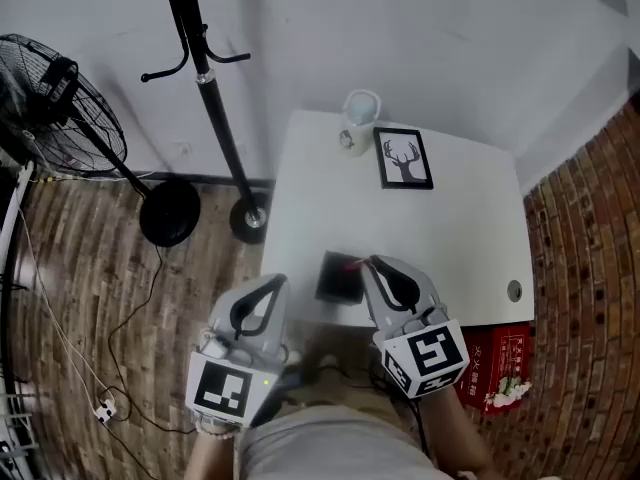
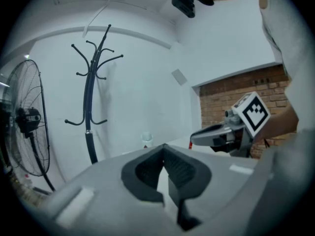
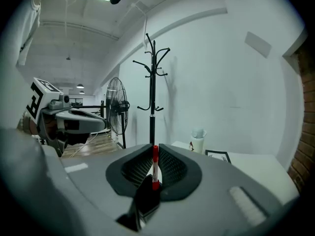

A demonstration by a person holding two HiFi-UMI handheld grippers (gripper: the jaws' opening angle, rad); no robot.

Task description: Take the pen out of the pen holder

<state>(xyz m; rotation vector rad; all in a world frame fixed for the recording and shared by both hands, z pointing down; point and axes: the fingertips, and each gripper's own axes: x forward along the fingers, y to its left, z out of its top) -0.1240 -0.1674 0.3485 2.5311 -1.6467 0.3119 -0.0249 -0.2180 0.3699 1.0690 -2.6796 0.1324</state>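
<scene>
Nearest, the left gripper (image 1: 279, 281) hangs at the near left corner of the white table (image 1: 470, 228). Its jaws are pressed together at the tips, with nothing between them. Just to its right, the right gripper (image 1: 368, 263) reaches in over the table's near edge and pinches the red-capped pen (image 3: 155, 167) between its jaws. The pen stands upright, and its lower end goes down into the black pen holder (image 1: 338, 278), which sits at the table's near edge between the two grippers. On the floor to the right, a red bag (image 1: 497, 366) lies beside the brick wall (image 1: 590, 258).

Farther back, a black-framed deer picture (image 1: 403, 158) sits on the table. A pale mug (image 1: 360, 120) stands just left of it at the far edge; what it holds cannot be made out. The stretch of table between the holder and these two is bare.

Left of the table, on the wooden floor (image 1: 90, 298), a black coat rack (image 1: 205, 78) rises from its round base. A standing fan (image 1: 50, 98) is farther left, and a thin cable (image 1: 60, 328) trails over the boards.
</scene>
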